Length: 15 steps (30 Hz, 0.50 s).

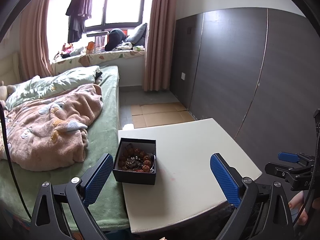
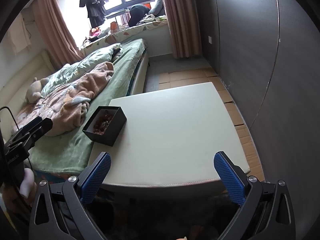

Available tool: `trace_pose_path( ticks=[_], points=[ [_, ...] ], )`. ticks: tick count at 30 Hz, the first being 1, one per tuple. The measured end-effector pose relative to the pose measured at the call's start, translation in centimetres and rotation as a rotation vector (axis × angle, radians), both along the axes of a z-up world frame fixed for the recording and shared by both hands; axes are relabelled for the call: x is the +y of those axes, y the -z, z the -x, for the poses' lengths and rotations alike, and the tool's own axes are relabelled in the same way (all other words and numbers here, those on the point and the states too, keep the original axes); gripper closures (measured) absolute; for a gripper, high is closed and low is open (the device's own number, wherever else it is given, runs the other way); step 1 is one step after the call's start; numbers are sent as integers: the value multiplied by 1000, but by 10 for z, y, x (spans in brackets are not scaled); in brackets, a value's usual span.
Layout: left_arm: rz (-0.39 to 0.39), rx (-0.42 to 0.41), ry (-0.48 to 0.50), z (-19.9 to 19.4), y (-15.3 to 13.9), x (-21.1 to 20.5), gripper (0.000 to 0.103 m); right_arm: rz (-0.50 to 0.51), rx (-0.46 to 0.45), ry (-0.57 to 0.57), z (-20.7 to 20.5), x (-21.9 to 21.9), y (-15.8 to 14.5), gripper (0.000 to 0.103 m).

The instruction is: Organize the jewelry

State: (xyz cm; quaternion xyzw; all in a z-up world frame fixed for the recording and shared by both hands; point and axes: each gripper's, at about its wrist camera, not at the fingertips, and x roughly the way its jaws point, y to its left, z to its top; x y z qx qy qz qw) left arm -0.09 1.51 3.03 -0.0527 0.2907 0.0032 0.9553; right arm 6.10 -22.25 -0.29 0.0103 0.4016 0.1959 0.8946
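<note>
Both my grippers, left (image 1: 161, 177) and right (image 2: 162, 177), fingers wide, holding nothing. Box (image 1: 135, 161) of beads sits lower centre-left, at desk (image 1: 190, 150) edge beside bed (image 1: 106, 120); a clumsy nudge could tip it off, I judge

Black square box (image 1: 134, 161) — lidless, upright, sitting at the left edge of the white tabletop (image 1: 190, 150). Inside lies a tangled heap of jewelry (image 1: 136, 160) — reddish-brown beaded strands; individual pieces indistinguishable.
</note>
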Motion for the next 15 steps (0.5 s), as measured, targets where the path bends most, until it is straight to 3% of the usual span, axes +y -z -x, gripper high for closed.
trace_pose_path(
  ticks=[15],
  points=[
    [10, 7, -8, -1, 1, 4, 5, 4, 8, 2, -1, -1, 1, 0]
  ],
)
